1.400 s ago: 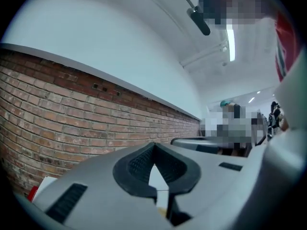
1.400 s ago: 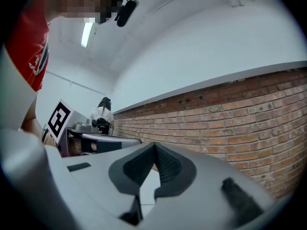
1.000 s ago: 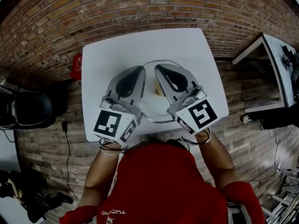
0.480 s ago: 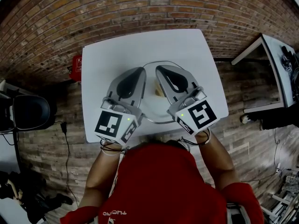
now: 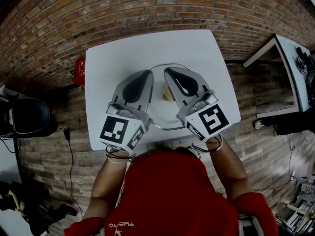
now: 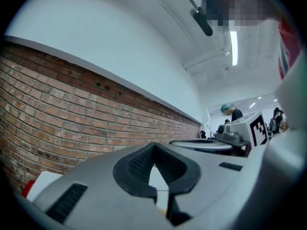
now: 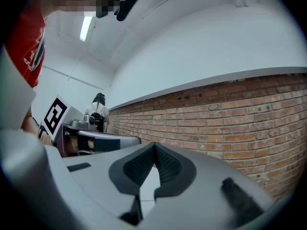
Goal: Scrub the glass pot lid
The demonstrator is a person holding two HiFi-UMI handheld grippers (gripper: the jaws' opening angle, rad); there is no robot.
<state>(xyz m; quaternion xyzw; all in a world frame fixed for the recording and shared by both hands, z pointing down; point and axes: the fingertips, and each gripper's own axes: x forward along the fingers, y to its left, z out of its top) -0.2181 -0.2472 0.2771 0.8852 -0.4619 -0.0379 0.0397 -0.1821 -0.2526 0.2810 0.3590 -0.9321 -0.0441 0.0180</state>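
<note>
The glass pot lid (image 5: 158,117) lies flat on the white table (image 5: 113,58), and both grippers hang over it and hide much of it. Its metal rim shows in front and behind. A small tan piece (image 5: 167,96), perhaps a sponge, rests on the lid between the two grippers. My left gripper (image 5: 146,74) is over the lid's left half, shut with nothing in it (image 6: 153,150). My right gripper (image 5: 170,72) is over the right half, also shut and empty (image 7: 154,150). Both point away from me, tips close together.
A black chair (image 5: 27,116) stands left of the table and a red object (image 5: 80,69) lies on the floor by the table's left edge. A second white table (image 5: 290,73) is off to the right. A brick wall (image 5: 147,4) runs behind the far edge.
</note>
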